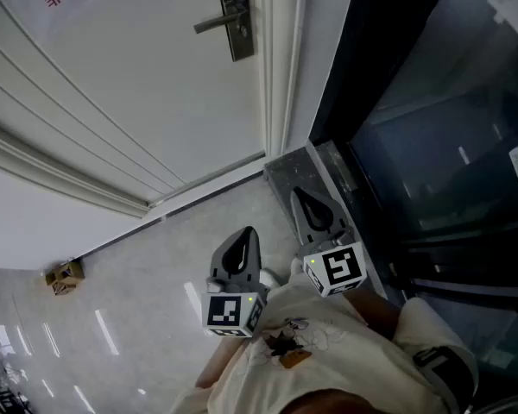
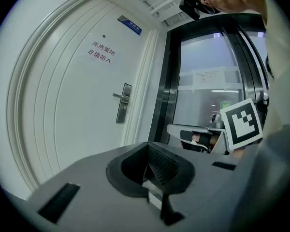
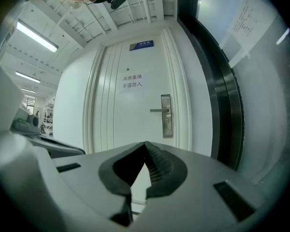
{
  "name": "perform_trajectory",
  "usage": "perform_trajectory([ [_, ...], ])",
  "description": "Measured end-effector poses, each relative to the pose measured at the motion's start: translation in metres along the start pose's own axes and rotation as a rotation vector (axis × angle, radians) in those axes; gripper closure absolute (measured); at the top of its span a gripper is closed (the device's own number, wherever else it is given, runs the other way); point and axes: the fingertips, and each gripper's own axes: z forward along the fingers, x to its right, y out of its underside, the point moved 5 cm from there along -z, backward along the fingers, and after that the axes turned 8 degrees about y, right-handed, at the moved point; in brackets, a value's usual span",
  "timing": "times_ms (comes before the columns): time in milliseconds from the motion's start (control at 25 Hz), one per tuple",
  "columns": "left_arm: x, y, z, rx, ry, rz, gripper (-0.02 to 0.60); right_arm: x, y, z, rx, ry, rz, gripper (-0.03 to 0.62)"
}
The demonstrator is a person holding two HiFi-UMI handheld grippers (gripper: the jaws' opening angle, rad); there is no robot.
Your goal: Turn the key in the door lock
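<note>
The white door (image 1: 129, 84) stands shut ahead of me. Its metal lock plate (image 1: 234, 15) with a lever handle (image 1: 214, 23) is on the door's right side, also seen as the lock plate (image 2: 122, 104) and the lock plate (image 3: 166, 116). A small mark sits under the handle; whether it is a key is too small to tell. My left gripper (image 1: 249, 233) and right gripper (image 1: 299, 195) are held side by side near my body, well short of the door. Both the left gripper (image 2: 147, 145) and the right gripper (image 3: 145, 144) are shut with nothing between the jaws.
A dark-framed glass wall (image 1: 432, 128) runs along the right of the door. A grey stone threshold (image 1: 293, 169) lies at its foot. A small cardboard box (image 1: 64, 275) sits on the glossy floor by the left wall. Red lettering (image 3: 132, 81) is on the door.
</note>
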Motion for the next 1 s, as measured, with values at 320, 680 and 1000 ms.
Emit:
perform_trajectory([
  [320, 0.021, 0.003, 0.009, 0.017, 0.004, -0.005, 0.575, 0.013, 0.002, -0.017, 0.010, -0.004, 0.025, 0.588],
  [680, 0.032, -0.002, 0.021, 0.031, -0.005, 0.001, 0.575, 0.023, -0.001, -0.022, 0.029, -0.077, 0.030, 0.583],
  [1000, 0.014, 0.003, 0.047, 0.025, -0.093, -0.019, 0.575, 0.041, 0.004, 0.031, 0.010, -0.191, -0.147, 0.503],
])
